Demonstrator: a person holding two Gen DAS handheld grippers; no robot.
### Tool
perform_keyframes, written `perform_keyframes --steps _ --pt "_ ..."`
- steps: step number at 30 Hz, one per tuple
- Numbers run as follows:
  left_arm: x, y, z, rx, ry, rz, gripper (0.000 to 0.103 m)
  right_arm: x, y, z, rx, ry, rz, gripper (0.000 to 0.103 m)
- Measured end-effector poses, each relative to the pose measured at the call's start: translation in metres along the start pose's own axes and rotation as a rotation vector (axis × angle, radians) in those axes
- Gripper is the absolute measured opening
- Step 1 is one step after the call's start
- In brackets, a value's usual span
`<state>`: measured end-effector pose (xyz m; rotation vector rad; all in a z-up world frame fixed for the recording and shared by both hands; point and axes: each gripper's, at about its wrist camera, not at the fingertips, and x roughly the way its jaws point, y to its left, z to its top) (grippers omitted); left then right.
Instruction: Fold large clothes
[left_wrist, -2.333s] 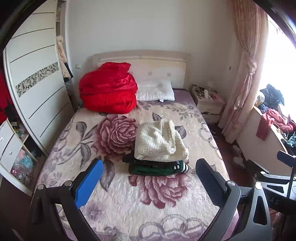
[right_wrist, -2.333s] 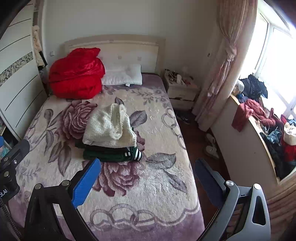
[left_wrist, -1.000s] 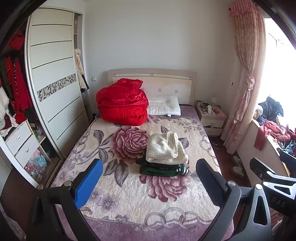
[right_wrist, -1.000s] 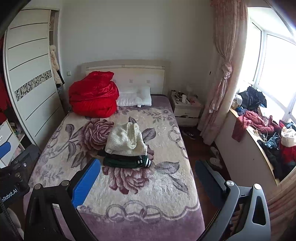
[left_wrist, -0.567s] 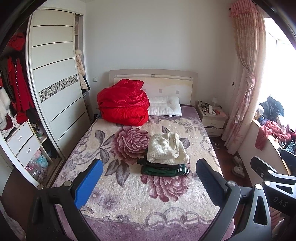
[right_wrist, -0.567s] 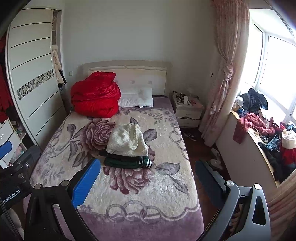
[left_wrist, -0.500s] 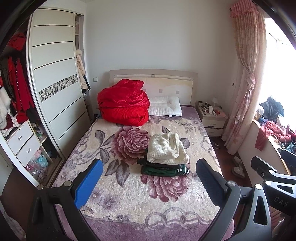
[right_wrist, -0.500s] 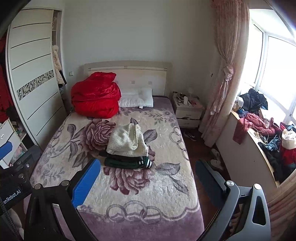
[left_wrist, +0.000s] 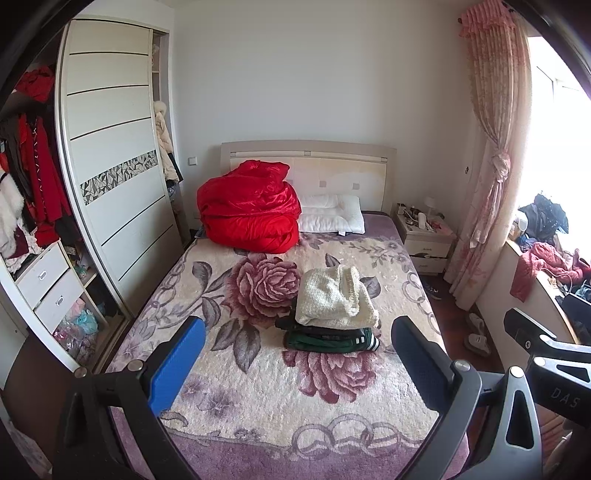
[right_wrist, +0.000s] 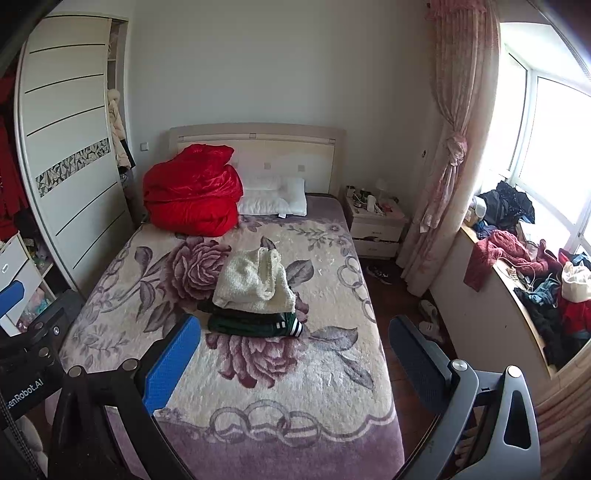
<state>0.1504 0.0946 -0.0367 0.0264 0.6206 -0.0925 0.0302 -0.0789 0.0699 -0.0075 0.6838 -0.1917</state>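
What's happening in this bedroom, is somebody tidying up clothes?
Yes, someone is folding laundry with a hand-held gripper in each hand. Right now the left gripper and right gripper are both open and empty, held back near the foot of the bed. A folded cream sweater sits on top of folded dark green clothes mid-bed. More clothes lie heaped by the window.

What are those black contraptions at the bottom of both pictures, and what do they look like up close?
Each is a hand-held gripper. The left hand-held gripper and the right hand-held gripper look alike: a black frame with silver bolts and two flat fingers, one pad bright blue, the other dark navy. Partial white lettering shows on their bodies.
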Motion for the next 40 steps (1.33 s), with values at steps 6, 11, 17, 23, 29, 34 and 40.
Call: perform_keyframes --steps 6,11,17,23,29,34,40 --pt "-0.003 0.0 0.0 0.002 -0.005 -0.001 0.103 0.0 -0.001 -0.001 0.002 -0.003 -0.003 0.103" --pt "-0.005 0.0 -0.002 -0.001 -0.004 0.002 0.103 -0.003 -0.001 -0.006 0.002 0.001 -0.004 0.103" --pt "-0.006 -0.001 -0.002 0.001 -0.008 0.003 0.103 -0.003 -0.001 -0.007 -0.003 0.001 0.0 0.103" --pt "-0.008 -0.001 -0.004 0.001 -0.01 0.004 0.103 -0.003 0.0 -0.008 -0.002 0.0 0.002 0.103" --pt "-0.009 -0.001 -0.005 0.001 -0.008 0.005 0.103 -0.003 0.002 -0.008 0.0 0.001 0.005 0.103" --pt "-0.013 -0.001 -0.006 0.004 -0.007 0.008 0.103 -0.006 0.003 -0.012 0.006 0.002 0.005 0.103" --pt "-0.015 -0.001 -0.008 -0.005 -0.006 0.008 0.103 -0.008 0.001 -0.014 0.007 0.001 0.005 0.103"
